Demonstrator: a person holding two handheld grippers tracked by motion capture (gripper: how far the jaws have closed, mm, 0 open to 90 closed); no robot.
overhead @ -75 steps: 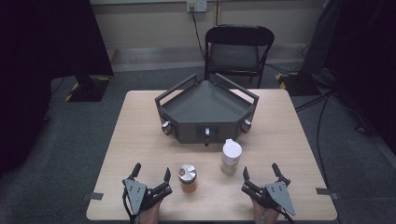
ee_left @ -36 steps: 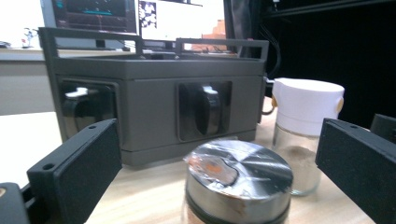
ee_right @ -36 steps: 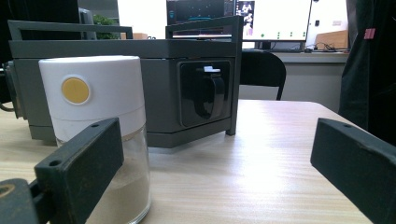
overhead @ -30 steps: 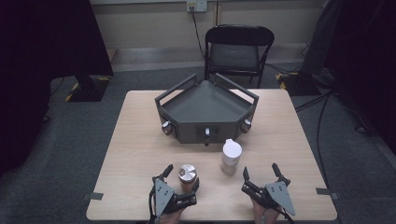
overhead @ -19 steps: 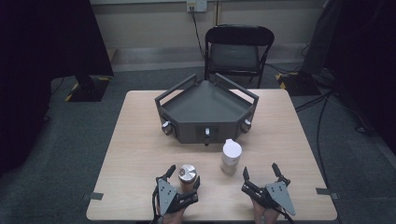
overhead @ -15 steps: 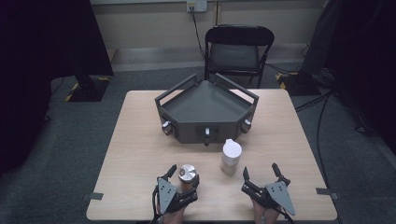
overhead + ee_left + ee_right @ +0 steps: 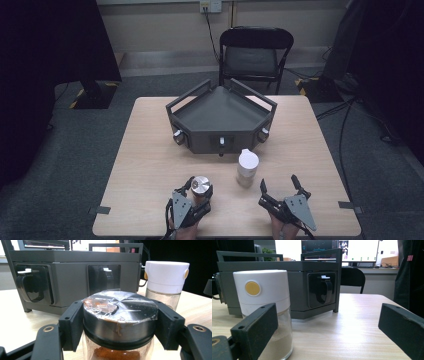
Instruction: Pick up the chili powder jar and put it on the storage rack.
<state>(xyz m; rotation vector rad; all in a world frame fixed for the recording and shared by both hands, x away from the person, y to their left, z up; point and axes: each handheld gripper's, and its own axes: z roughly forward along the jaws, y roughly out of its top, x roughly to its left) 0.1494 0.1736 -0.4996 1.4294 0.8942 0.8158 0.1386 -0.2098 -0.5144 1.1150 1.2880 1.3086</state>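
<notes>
The left hand-held gripper [image 7: 194, 192] has been brought forward from the bench edge to the metal-lidded jar [image 7: 201, 185], and its jaws have just been closed on the lid.

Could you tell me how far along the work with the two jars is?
Done: left gripper has just closed on the metal-lidded jar. In hand: that jar, on the table. Left: any lift; right gripper is open, off the white-capped jar.

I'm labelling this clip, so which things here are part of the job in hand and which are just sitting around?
In use:
- left tongs, shut on the metal-lidded spice jar

Just there:
- white-capped jar
- dark grey tray
- right tongs, open
- chair
</notes>
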